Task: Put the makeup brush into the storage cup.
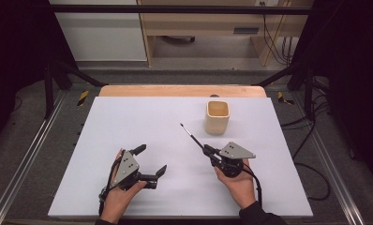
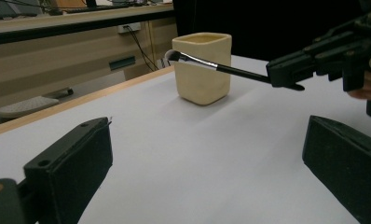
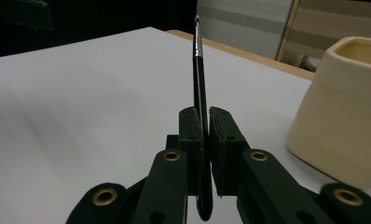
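My right gripper (image 1: 212, 153) pinches a thin black brush (image 1: 193, 136) by its handle, above the white table (image 1: 128, 122) right of its middle, tip slanting toward the far edge. My left gripper (image 1: 151, 161) hangs near the front edge, jaws spread on nothing. Its view shows the bristles (image 2: 173, 55) level with the cream cup (image 2: 203, 67); the high view shows them short of the cup.

A slim black-handled paintbrush (image 1: 192, 136) with a silver ferrule is held off the white table, bristle tip toward a cream, square-mouthed cup (image 1: 217, 117) standing upright nearby.
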Demonstrator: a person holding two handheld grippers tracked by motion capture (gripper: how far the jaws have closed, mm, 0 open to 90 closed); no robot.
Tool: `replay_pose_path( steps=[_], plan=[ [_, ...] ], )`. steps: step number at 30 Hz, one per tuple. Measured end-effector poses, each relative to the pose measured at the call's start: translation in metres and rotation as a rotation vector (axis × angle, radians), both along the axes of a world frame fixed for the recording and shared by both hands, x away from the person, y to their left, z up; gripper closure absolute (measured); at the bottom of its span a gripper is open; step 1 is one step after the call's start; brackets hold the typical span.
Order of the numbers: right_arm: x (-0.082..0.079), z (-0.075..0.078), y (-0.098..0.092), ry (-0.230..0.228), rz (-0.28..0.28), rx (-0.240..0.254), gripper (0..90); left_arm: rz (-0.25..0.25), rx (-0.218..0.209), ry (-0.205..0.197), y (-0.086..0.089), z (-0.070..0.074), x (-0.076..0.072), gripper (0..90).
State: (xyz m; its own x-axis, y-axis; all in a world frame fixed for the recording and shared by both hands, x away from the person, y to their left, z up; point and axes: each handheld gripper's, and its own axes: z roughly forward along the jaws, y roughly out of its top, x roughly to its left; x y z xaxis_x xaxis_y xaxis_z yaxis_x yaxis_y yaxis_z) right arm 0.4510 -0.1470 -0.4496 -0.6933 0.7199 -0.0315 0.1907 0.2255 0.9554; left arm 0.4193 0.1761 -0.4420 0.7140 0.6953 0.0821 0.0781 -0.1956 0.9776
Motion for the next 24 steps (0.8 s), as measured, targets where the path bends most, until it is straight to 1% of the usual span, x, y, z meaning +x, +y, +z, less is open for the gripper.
replay_pose_path(
  steps=[1,4,7,9,11,13,14,15,18,20,24],
  plan=[
    [-0.001,0.001,-0.001,-0.004,0.002,0.003,84.0,-0.005,-0.002,0.005,-0.003,0.002,0.001,1.6],
    [-0.003,0.003,-0.003,-0.019,0.004,0.024,84.0,-0.023,0.009,0.001,-0.011,0.008,0.004,1.6],
    [-0.004,0.004,-0.004,-0.028,0.009,0.032,84.0,-0.034,-0.011,0.016,-0.02,0.011,0.006,1.7],
    [-0.005,0.003,-0.005,-0.031,0.008,0.037,84.0,-0.04,-0.008,0.019,-0.025,0.013,0.006,1.8],
    [-0.006,0.004,-0.006,-0.036,0.003,0.049,84.0,-0.051,-0.028,0.027,-0.029,0.014,0.005,1.9],
    [-0.006,0.005,-0.007,-0.044,0.001,0.054,84.0,-0.054,-0.031,0.029,-0.031,0.016,0.004,1.9],
    [-0.007,0.005,-0.008,-0.041,-0.003,0.057,84.0,-0.059,-0.032,0.03,-0.031,0.016,0.003,1.9],
    [-0.007,0.006,-0.008,-0.044,-0.003,0.059,83.9,-0.062,-0.044,0.034,-0.032,0.017,0.003,1.9],
    [-0.008,0.005,-0.009,-0.048,-0.006,0.053,84.0,-0.06,-0.044,0.034,-0.03,0.017,0.004,1.9],
    [-0.007,0.004,-0.009,-0.047,-0.009,0.056,84.0,-0.058,-0.052,0.044,-0.029,0.017,0.005,1.9],
    [-0.008,0.005,-0.009,-0.051,-0.009,0.07,84.0,-0.053,-0.035,0.049,-0.024,0.019,0.005,2.0]
  ],
)
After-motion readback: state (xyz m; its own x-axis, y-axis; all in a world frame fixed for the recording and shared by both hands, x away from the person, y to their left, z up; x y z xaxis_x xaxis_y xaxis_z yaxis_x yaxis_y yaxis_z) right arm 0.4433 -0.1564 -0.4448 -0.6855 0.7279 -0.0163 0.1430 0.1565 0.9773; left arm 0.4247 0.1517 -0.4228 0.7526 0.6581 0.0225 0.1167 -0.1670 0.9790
